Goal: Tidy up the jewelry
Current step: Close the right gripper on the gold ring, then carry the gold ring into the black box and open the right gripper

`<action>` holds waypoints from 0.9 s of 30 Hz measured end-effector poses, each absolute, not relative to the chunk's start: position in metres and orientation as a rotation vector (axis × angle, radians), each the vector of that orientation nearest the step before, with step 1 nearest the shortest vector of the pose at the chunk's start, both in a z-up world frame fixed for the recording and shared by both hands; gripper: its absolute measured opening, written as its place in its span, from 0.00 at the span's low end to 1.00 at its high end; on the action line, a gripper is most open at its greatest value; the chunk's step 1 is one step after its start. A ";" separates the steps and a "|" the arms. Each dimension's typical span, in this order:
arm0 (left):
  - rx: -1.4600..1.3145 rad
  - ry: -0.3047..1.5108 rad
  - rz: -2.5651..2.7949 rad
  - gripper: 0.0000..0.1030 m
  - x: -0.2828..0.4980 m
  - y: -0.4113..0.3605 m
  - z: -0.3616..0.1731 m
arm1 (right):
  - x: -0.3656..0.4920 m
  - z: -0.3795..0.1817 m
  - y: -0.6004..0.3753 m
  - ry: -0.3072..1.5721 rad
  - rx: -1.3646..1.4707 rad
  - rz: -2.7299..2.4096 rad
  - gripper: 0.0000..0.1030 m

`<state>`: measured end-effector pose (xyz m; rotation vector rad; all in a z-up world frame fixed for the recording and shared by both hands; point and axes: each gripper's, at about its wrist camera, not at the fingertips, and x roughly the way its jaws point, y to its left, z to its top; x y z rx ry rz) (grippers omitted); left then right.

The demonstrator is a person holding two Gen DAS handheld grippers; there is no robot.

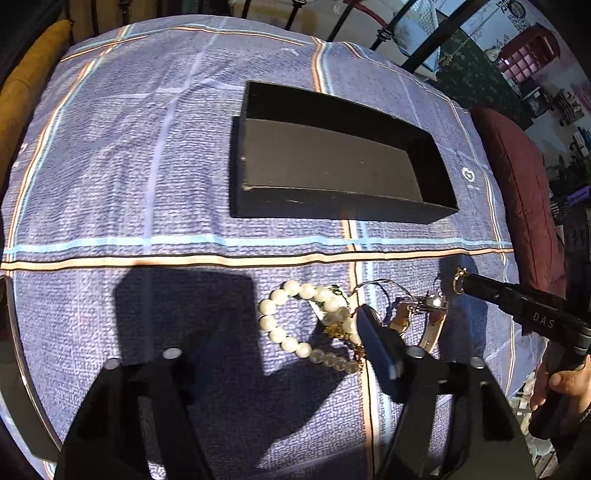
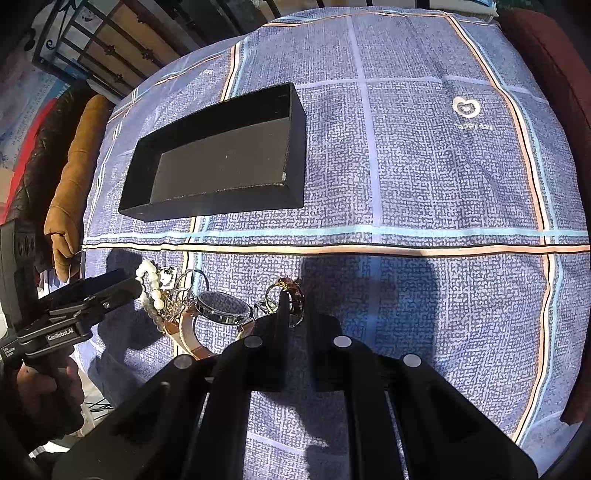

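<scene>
An empty black box (image 1: 332, 162) (image 2: 221, 158) sits on the blue checked cloth. In front of it lies a jewelry pile: a pearl bracelet (image 1: 291, 325) (image 2: 149, 280), a gold chain (image 1: 341, 330), a wristwatch (image 1: 417, 314) (image 2: 221, 306) and rings (image 2: 271, 299). My left gripper (image 1: 284, 350) is open, with its right finger (image 1: 373, 339) resting over the pile. My right gripper (image 2: 295, 314) is shut on a gold ring (image 2: 291, 291) (image 1: 459, 280), held at cloth level right of the watch.
The cloth (image 1: 147, 166) covers a round table. A mustard cushion (image 1: 22, 96) lies at the left edge and a maroon cushion (image 1: 517, 192) at the right. A black metal railing (image 1: 369, 22) stands behind.
</scene>
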<state>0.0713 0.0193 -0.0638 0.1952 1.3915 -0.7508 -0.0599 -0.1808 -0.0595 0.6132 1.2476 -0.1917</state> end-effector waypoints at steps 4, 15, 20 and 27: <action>0.196 1.430 -0.773 0.13 0.074 0.007 -0.074 | -0.062 -0.059 -0.177 1.246 0.612 -0.194 0.08; 0.122 1.396 -0.816 0.07 0.066 0.032 -0.059 | -0.067 -0.051 -0.168 1.213 0.617 -0.208 0.08; 0.111 1.336 -0.871 0.06 0.060 0.033 -0.028 | -0.065 -0.038 -0.161 1.182 0.609 -0.197 0.08; 0.136 1.257 -0.939 0.00 0.049 0.029 0.015 | -0.059 -0.013 -0.144 1.140 0.579 -0.150 0.08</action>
